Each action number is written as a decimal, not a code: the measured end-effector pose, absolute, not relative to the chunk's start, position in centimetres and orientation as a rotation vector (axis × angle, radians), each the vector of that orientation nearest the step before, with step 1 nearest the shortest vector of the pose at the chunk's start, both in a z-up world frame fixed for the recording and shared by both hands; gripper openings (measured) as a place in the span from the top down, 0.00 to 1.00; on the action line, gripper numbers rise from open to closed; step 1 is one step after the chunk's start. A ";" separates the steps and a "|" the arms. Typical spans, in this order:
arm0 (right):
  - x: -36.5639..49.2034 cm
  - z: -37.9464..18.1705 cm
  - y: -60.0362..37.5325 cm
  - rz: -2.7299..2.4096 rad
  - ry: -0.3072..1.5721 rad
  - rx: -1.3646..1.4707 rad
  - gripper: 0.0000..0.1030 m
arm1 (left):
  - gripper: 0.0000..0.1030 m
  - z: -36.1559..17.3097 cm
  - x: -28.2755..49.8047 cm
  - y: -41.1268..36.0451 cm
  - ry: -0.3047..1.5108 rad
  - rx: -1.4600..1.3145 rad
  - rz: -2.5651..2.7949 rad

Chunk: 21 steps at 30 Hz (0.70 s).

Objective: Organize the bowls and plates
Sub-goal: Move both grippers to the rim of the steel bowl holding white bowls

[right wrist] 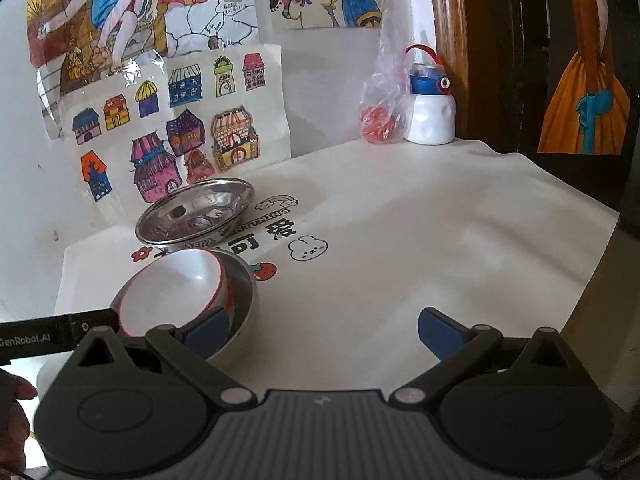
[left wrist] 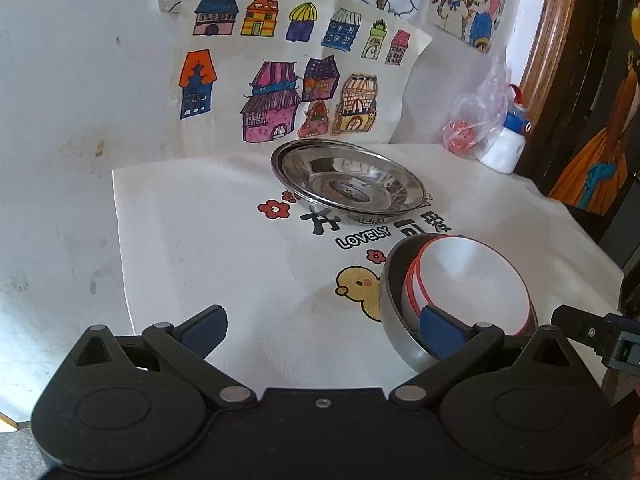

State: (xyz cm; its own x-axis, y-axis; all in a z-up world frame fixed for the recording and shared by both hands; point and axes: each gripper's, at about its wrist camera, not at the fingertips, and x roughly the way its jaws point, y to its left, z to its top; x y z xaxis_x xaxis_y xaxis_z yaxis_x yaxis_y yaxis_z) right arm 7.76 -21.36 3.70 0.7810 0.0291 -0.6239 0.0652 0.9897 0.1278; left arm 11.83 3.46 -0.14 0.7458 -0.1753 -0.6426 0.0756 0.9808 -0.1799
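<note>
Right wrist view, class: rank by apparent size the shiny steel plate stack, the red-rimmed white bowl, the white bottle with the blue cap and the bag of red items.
1. Red-rimmed white bowl and shiny steel plate stack: alike; the bowl is nearer.
2. White bottle with blue cap.
3. Bag of red items.

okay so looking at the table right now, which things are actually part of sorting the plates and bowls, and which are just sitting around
Part of the job:
steel plates, stacked
white bowl, red-rimmed, sitting inside the steel bowl

Just lying about:
water bottle at the back corner
plastic bag beside it
house drawing propped against the wall
printed cloth covering the table
</note>
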 end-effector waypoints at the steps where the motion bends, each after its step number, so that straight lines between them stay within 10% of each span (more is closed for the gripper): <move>1: 7.9 3.6 -21.4 -0.019 0.679 0.148 0.00 | 0.01 -0.2 12.0 3.4 0.721 -0.146 -0.136; 21: 10.7 2.8 -20.0 -0.033 0.743 0.077 0.00 | 0.01 -0.4 13.7 2.5 0.781 -0.102 -0.073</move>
